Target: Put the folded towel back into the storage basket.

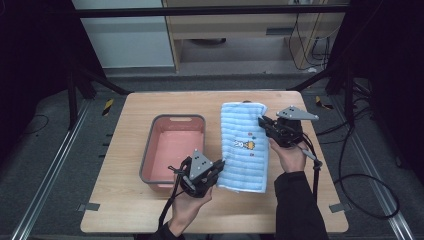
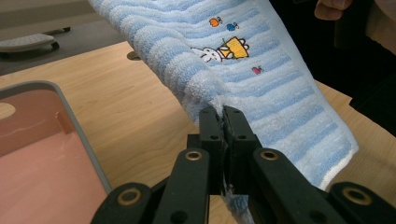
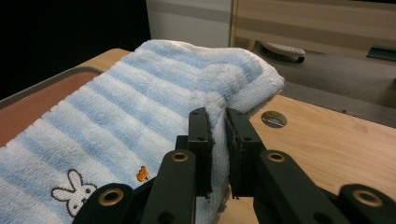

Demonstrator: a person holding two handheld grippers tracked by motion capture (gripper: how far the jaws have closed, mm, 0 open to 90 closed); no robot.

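Left gripper (image 1: 216,167), near table edge: jaws clamped on the towel's (image 1: 244,145) long left edge, cloth pinched between the pads, seen close in the left gripper view (image 2: 223,122). Just left of it, a grey-rimmed pink tub (image 1: 150,150) on the wooden table (image 1: 125,210). Towel, blue and white stripes with a stitched rabbit (image 2: 212,53), lies lengthwise right of the tub, edges lifted where held. Right gripper (image 1: 264,122), farther back: jaws pressed on the towel's right edge near its far end (image 3: 217,121).
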